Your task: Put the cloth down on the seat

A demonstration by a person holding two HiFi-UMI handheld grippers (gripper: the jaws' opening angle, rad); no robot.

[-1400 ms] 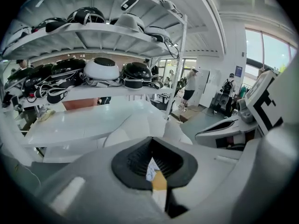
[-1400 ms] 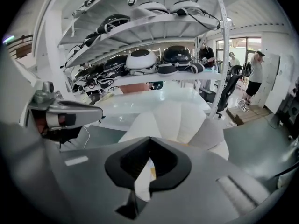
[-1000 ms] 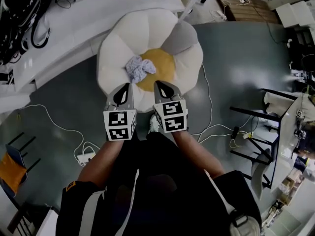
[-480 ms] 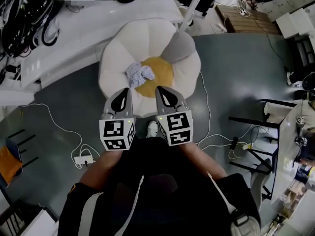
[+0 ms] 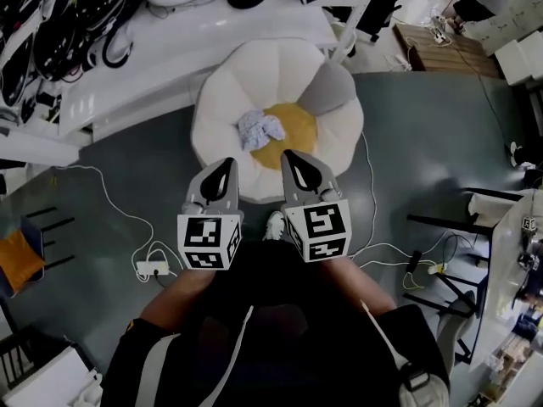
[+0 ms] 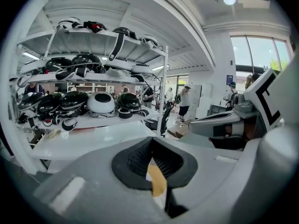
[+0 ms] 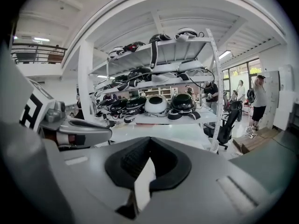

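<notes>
At the far left, an orange stool [image 5: 19, 259] stood on the grey floor [image 5: 102, 312]. Near it lay a white power strip [image 5: 151, 268], with a white cable [image 5: 102, 206] running from it. Above these in the head view, a white table [image 5: 187, 49] carried a pile of black helmets [image 5: 51, 32].

The left gripper [image 5: 226, 170] hung over the near edge of the seat [image 5: 229, 100]. Its jaws were closed together with nothing between them; its own view showed only a sliver of yellow through the slit below the pads. It was not touching the cloth [image 5: 260, 128].

The cloth lay crumpled on the seat, on the left part of the yellow centre, touching the white petals beside it. It was apart from both tools.

The right gripper [image 5: 294, 161] hung just beside the left one, also over the seat's near edge. Its jaws were likewise closed and empty. Each gripper view showed the other gripper alongside, with shelves of helmets behind.

A white shoe [image 5: 274, 225] showed on the floor between the two marker cubes. Further right stood black frames [image 5: 450, 253], and a wooden pallet [image 5: 433, 45] lay at the top right.
</notes>
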